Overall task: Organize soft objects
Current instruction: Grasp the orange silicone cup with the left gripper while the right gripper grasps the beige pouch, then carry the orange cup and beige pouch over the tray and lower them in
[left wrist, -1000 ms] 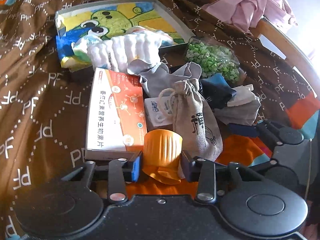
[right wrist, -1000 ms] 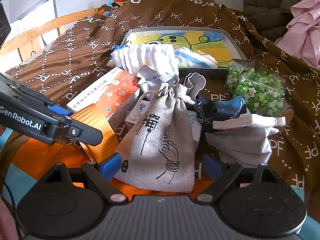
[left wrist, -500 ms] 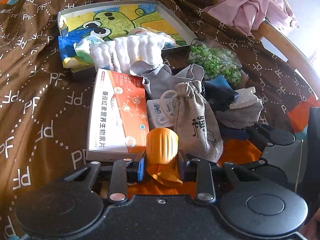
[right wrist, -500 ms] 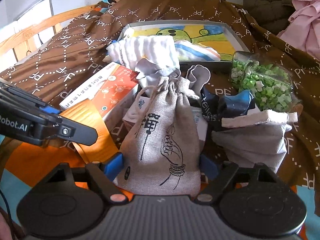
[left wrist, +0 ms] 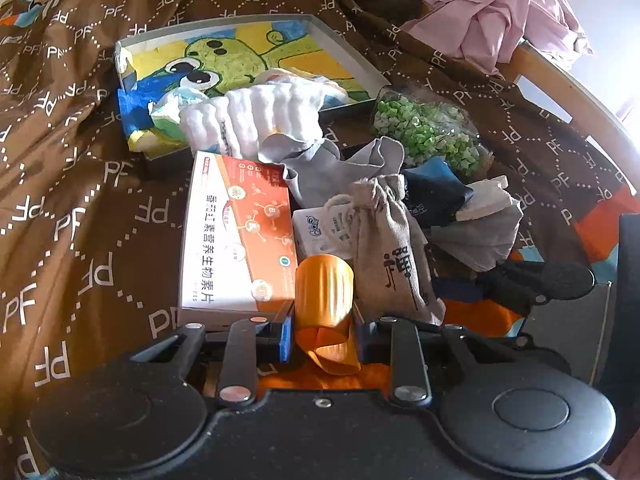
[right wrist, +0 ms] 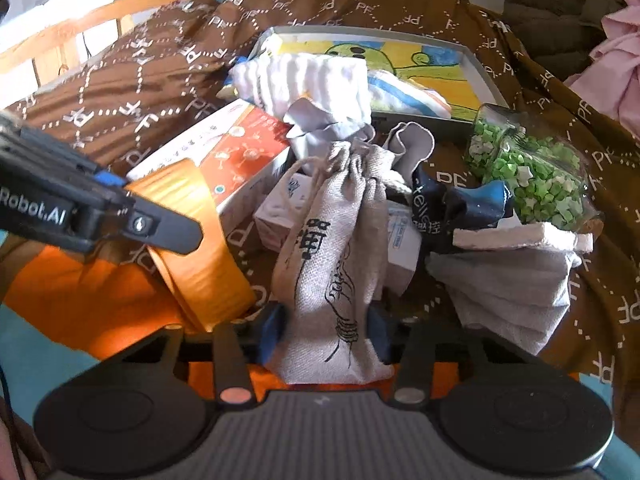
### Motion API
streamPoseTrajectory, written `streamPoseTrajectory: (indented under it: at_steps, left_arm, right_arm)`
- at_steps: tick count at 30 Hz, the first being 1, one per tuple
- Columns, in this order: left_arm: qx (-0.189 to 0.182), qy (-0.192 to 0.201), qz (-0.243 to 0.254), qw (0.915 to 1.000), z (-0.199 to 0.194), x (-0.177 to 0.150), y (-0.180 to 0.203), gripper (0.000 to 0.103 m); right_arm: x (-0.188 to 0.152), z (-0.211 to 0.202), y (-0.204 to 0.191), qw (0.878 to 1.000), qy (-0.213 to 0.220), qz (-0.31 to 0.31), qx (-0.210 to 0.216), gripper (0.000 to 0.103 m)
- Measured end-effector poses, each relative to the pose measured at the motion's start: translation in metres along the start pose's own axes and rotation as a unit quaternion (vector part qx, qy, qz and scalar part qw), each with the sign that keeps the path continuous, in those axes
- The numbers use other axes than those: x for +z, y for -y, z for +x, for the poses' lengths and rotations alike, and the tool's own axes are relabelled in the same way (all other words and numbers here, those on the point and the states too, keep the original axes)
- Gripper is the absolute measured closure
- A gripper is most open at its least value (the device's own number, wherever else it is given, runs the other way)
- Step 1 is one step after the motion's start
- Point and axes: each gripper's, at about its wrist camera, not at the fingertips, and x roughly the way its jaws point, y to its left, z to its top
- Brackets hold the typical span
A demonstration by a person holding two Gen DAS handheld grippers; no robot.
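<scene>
On a brown bedspread lies a heap of items. My left gripper has an orange ribbed band between its blue pads; the jaws are closing and the pads press its sides. Just right of it stands a beige linen drawstring pouch with black print. My right gripper is closing on that pouch, and both pads pinch its lower end. In the right wrist view the left gripper's finger reaches in from the left over the orange band.
Behind the pouch lie an orange-and-white box, a small white box, a grey cloth, a white ribbed towel, a dark blue cloth and a pale folded cloth. A frog-picture tray and green paper stars sit farther back.
The right gripper's jaws came in from wide apart and now pinch the pouch's bottom. The left jaws narrowed on the orange band, squeezing it slimmer. Both hands kept their place.
</scene>
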Motion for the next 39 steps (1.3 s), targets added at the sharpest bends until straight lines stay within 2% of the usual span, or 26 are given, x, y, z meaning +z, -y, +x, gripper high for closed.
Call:
streamPoseTrajectory:
  at_steps: [3,10,15,22,29,35,39]
  left_arm:
    - [0.008,0.006,0.008,0.9999,-0.003,-0.001,0.002,0.073]
    - [0.010,0.023,0.006,0.9997,-0.017,-0.007,0.008,0.075]
    - [0.012,0.044,-0.002,0.9990,-0.030,-0.010,0.012,0.077]
    - [0.012,0.093,-0.025,0.9953,-0.056,-0.011,0.013,0.077]
    - [0.014,0.161,-0.033,0.9863,-0.079,-0.012,0.017,0.077]
    - [0.013,0.222,-0.044,0.9739,-0.095,-0.009,0.019,0.077]
    - [0.030,0.254,-0.057,0.9652,-0.103,-0.003,0.017,0.077]
  right_arm:
    - [0.000,-0.003,-0.005,1.000,0.000,-0.011,-0.011,0.074]
    - [-0.004,-0.018,0.000,0.999,0.010,0.002,-0.044,0.086]
    - [-0.009,-0.034,0.009,0.997,0.031,0.023,-0.070,0.088]
    - [-0.014,-0.066,0.011,0.993,0.081,0.034,-0.076,0.088]
    - [-0.010,-0.090,0.015,0.985,0.142,0.046,-0.090,0.088]
    - [-0.005,-0.103,0.023,0.979,0.176,0.061,-0.087,0.088]
    - [-0.003,-0.107,0.023,0.976,0.190,0.057,-0.086,0.088]
